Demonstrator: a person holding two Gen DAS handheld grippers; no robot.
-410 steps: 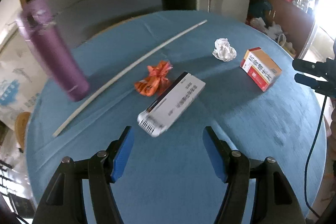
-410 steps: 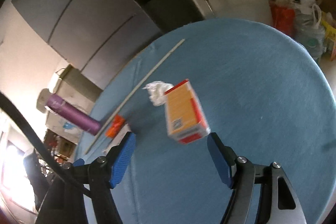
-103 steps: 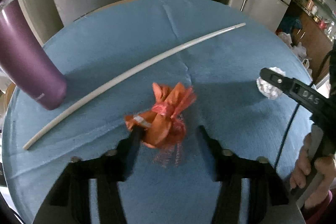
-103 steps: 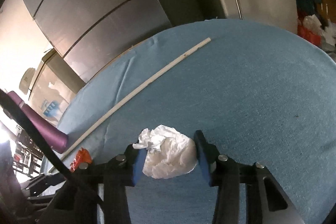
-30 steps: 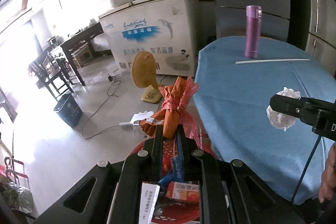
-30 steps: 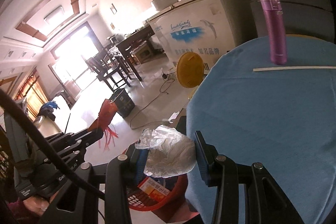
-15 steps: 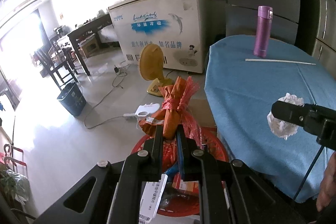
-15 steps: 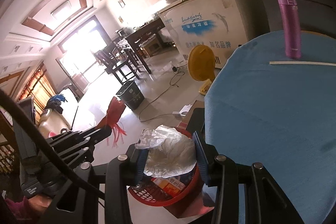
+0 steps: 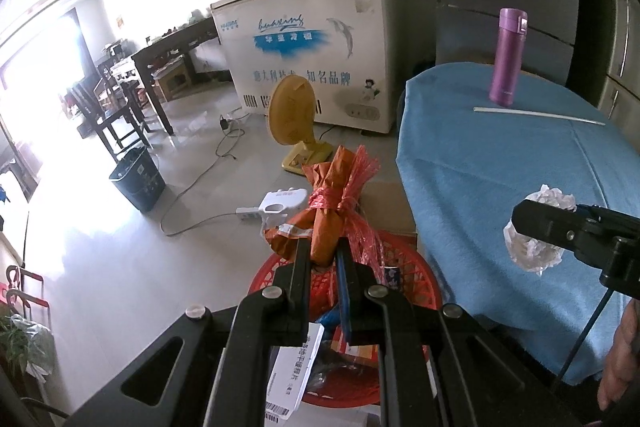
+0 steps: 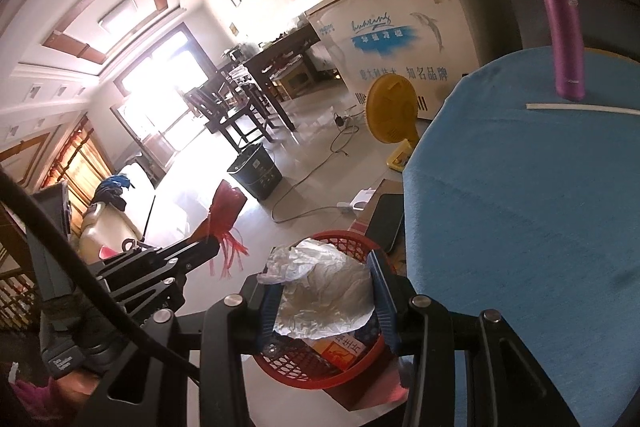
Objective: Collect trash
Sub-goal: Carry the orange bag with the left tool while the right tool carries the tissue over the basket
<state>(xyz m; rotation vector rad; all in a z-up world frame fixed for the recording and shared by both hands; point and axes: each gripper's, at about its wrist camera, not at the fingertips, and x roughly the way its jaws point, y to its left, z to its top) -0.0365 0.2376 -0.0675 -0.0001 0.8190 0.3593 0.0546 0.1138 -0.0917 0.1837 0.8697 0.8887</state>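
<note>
Left wrist view: left tongs (image 9: 324,253) are clenching the orange wrapper bundle (image 9: 334,211) above the red basket (image 9: 404,263); right tongs (image 10: 324,297) are gripping the crumpled white paper (image 10: 324,287) over it, beside the blue bench (image 10: 520,207).

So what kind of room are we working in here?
Most likely a lived-in home, an open dining and living area. A white chest freezer stands against the wall, a dark wooden dining table with chairs sits near bright windows, and a yellow floor fan is on the tiled floor.
</note>
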